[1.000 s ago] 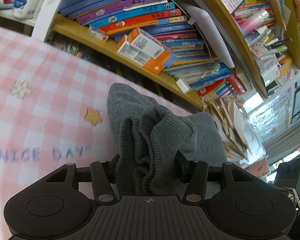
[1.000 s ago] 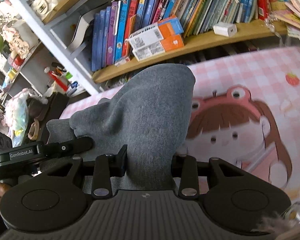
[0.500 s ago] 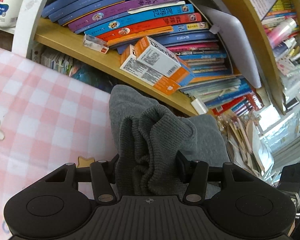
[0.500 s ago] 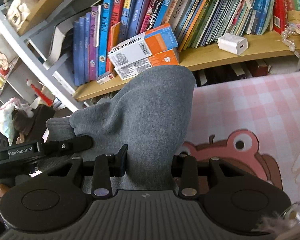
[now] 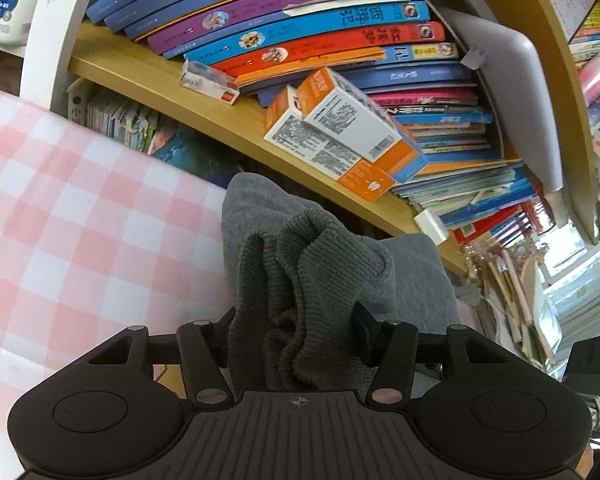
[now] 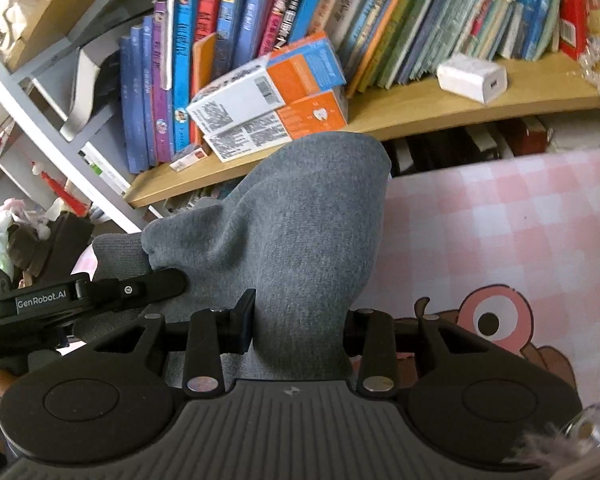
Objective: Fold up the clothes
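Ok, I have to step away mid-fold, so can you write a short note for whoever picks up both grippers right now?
Left gripper: shut on the bunched ribbed edge of the grey knit garment.
Right gripper: shut on a smoother part of the same garment, which drapes up over the jaws.
The garment hangs between the two grippers over the pink checked cloth, close to the bookshelf.
Done: both grips are taken.
Left: lay it on the cloth, release, finish the folds. No finished fold shows.
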### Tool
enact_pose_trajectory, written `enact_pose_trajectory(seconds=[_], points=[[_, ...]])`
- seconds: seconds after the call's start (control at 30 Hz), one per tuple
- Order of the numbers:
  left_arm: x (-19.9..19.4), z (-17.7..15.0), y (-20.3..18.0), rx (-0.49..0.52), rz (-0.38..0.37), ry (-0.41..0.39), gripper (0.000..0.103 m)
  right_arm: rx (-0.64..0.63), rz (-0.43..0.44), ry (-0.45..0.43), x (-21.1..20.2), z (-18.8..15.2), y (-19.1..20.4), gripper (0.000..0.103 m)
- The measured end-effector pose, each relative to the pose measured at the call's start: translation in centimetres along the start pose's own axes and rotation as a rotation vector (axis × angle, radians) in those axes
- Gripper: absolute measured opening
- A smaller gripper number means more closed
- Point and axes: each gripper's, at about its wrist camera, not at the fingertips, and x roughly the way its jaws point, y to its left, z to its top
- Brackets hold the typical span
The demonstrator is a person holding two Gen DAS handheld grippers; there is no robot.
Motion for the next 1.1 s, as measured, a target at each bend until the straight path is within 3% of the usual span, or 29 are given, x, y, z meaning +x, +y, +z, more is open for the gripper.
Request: enact_pose_trajectory(seconds=[0.17,0.33,0.63,0.8,1.1], points=[[0.2,-0.3,0.1,-0.004,0.032,-0.017,0.064,0.02,-0.017,-0.008,0.2,-0.3,-0.4,0.045],[-1.0,-0.2,-0.9,0.036,0.126,-0.067,0.078,0.016,-0.056,-0.026,-0.6,-0.4,-0.1,0.055],[-4.8,-1.6,-2.6,0.121,0.184,-0.125,0.084,-0.04,-0.106,-0.105,-4.3,-2.1,1.3,0.06],[-6.7,-4.4,-3.5,0.167,0.271,-0.17,0.085,-0.106,-0.154,-0.167,-6.8,-4.5,3.2,0.064],[-10.1,-9.2,-4.6,0.253,0.317,-0.167,0.09,-0.245,-0.234,-0.154,-9.5,-10.1,7.3,0.068]])
